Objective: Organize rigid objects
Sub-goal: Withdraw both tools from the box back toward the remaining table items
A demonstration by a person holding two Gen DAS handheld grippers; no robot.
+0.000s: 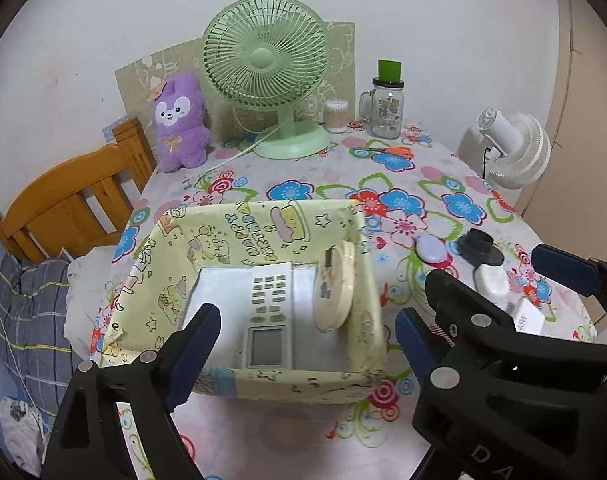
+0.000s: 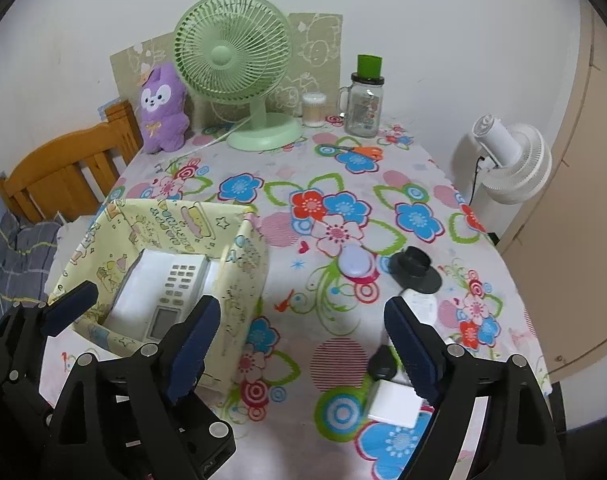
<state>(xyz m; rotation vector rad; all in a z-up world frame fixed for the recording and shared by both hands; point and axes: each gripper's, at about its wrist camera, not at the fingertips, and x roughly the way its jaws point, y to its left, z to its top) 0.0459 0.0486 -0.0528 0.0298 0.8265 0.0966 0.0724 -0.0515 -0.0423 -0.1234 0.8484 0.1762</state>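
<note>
A yellow cartoon-print box [image 1: 263, 216] [image 2: 247, 264] stands on the flowered table. Inside it lie a white remote control [image 1: 269, 316] [image 2: 171, 300] on a white flat item, and a cream round case [image 1: 335, 288] leaning on the right wall. My left gripper [image 1: 307, 344] is open and empty, just above the box's near rim. My right gripper [image 2: 303, 348] is open and empty over the table, right of the box. Loose on the table are a lilac oval piece [image 2: 355, 260] [image 1: 431, 250], a black hat-shaped piece [image 2: 415, 270] [image 1: 479, 246], a white plug [image 2: 421, 304] [image 1: 491, 280], a small black piece [image 2: 381, 362] and a white block [image 2: 395, 400] [image 1: 529, 316].
A green desk fan [image 2: 239, 76], a purple plush [image 2: 161, 108], a cotton-swab jar [image 2: 313, 110], a glass mug jar with green lid [image 2: 363, 104] and orange scissors [image 2: 363, 152] stand at the back. A wooden bed frame [image 2: 59, 172] is left, a white fan [image 2: 511, 160] right.
</note>
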